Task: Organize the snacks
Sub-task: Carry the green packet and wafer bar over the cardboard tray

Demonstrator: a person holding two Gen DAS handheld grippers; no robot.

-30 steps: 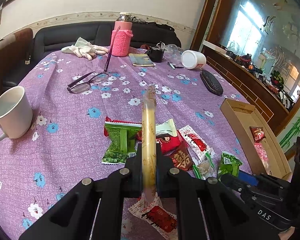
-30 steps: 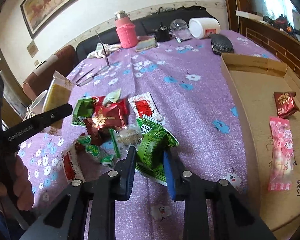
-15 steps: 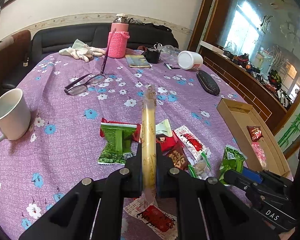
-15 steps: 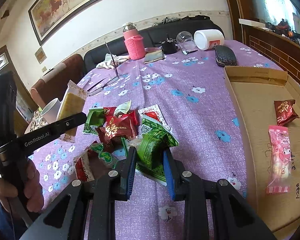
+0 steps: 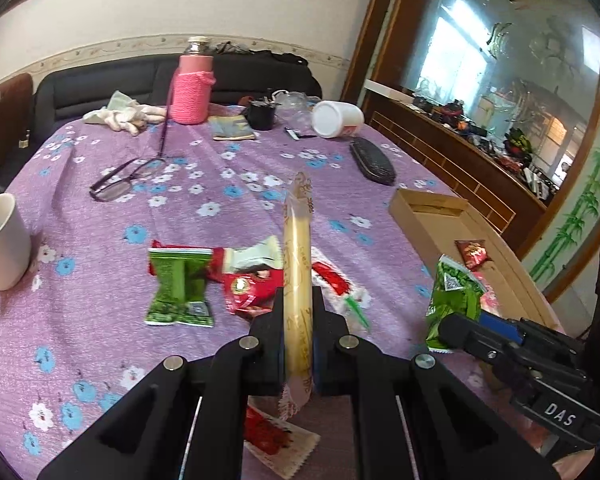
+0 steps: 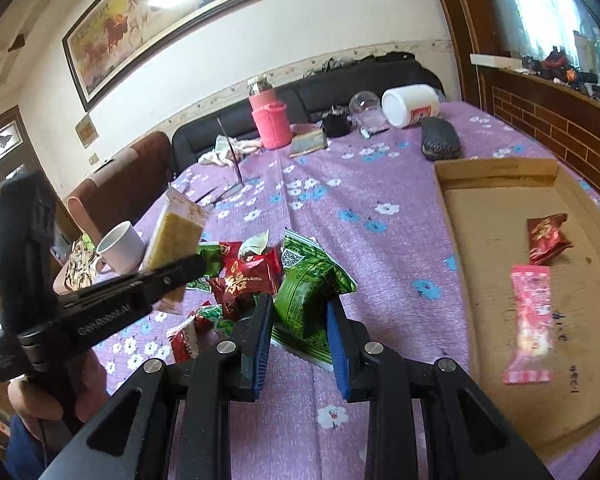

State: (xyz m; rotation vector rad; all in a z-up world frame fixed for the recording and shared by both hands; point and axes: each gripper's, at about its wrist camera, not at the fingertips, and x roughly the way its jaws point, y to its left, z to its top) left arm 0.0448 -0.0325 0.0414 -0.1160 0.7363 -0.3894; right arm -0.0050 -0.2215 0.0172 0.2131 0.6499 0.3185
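Note:
My left gripper (image 5: 297,300) is shut on a yellow snack bar (image 5: 297,248) in a clear wrapper, held edge-on above the snack pile. In the right wrist view the same bar (image 6: 176,236) sticks up from that gripper at the left. My right gripper (image 6: 300,312) is shut on a green snack packet (image 6: 304,288), lifted off the purple tablecloth; the left wrist view shows this packet (image 5: 454,296) in front of the cardboard tray (image 5: 428,204). The tray (image 6: 500,172) holds a dark red packet (image 6: 546,238) and a pink packet (image 6: 530,320). Red and green packets (image 5: 180,284) lie loose in the middle.
A white mug (image 5: 0,240) stands at the left edge. Glasses (image 5: 120,180), a pink-sleeved bottle (image 5: 192,88), a black case (image 5: 372,156), a toppled white jar (image 5: 336,118) and gloves (image 5: 120,116) lie farther back. A person's hand (image 6: 40,396) holds the left gripper.
Both grippers have risen a little with their packets. The green packet has come up off the pile, and the left gripper with the yellow bar has shifted toward the tray side.

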